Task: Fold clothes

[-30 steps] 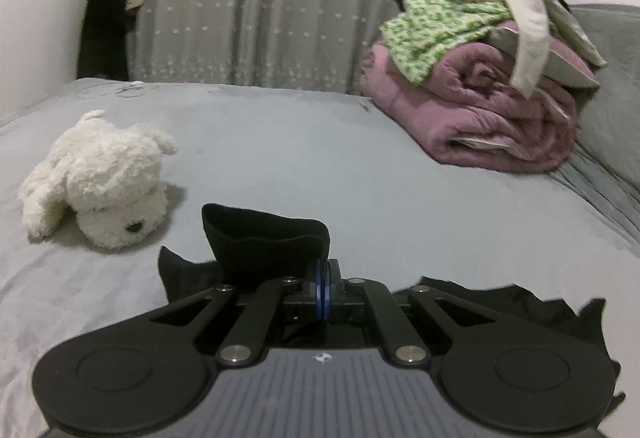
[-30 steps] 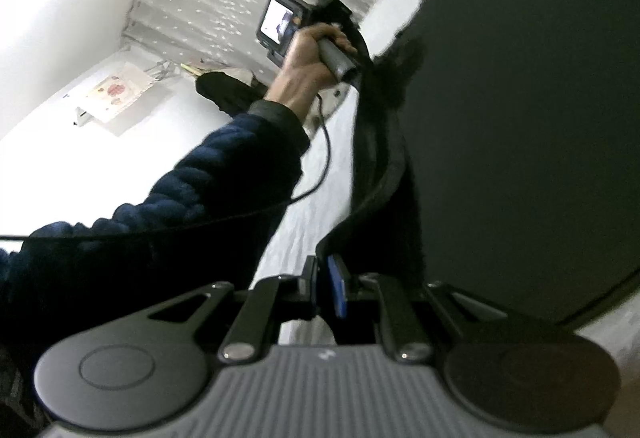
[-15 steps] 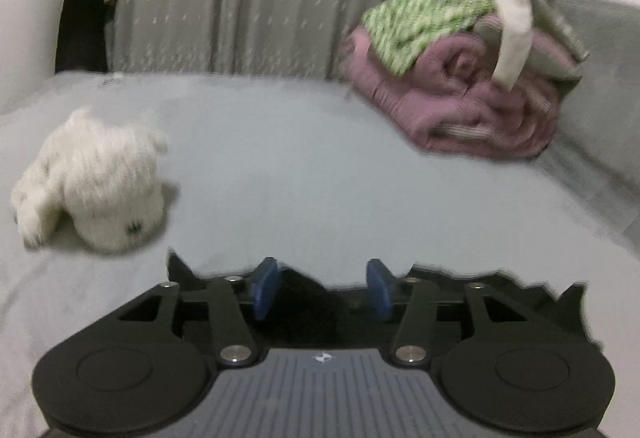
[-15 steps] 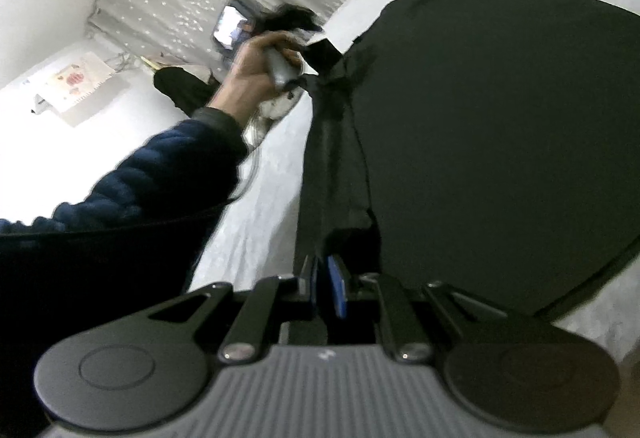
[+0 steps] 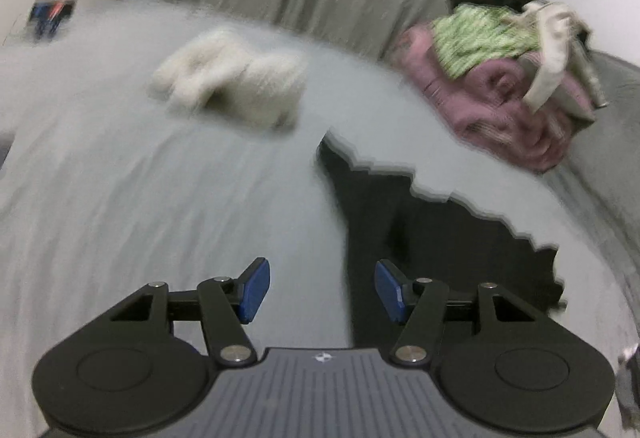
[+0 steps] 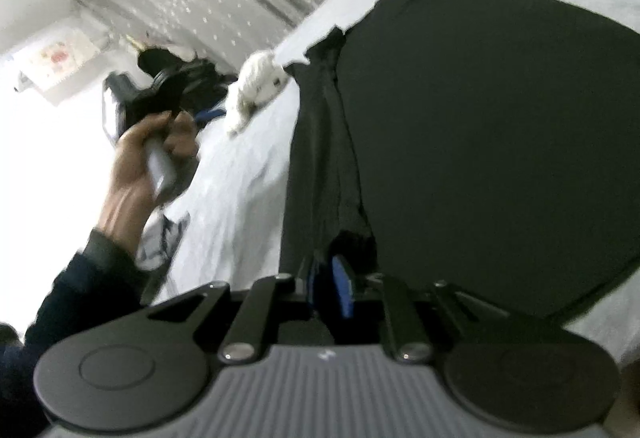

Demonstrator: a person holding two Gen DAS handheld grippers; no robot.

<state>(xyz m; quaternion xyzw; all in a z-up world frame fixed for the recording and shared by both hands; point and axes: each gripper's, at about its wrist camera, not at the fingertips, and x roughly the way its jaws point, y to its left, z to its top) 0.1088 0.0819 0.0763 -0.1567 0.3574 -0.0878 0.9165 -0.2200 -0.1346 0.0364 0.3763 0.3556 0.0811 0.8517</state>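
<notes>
A black garment [image 6: 480,141] lies spread flat on a grey bed [image 5: 160,197], its left edge folded into a narrow band. The left gripper [image 5: 322,292], held in a person's hand [image 6: 148,153], hangs over bare bedding just left of the cloth, its blue pads [image 5: 254,290] spreading with nothing between them. The right gripper [image 6: 330,286] is easing apart at the garment's near edge, the cloth's folded edge between its pads. A white plush toy [image 5: 236,89] and a pile of bedding [image 5: 508,93] lie far off.
</notes>
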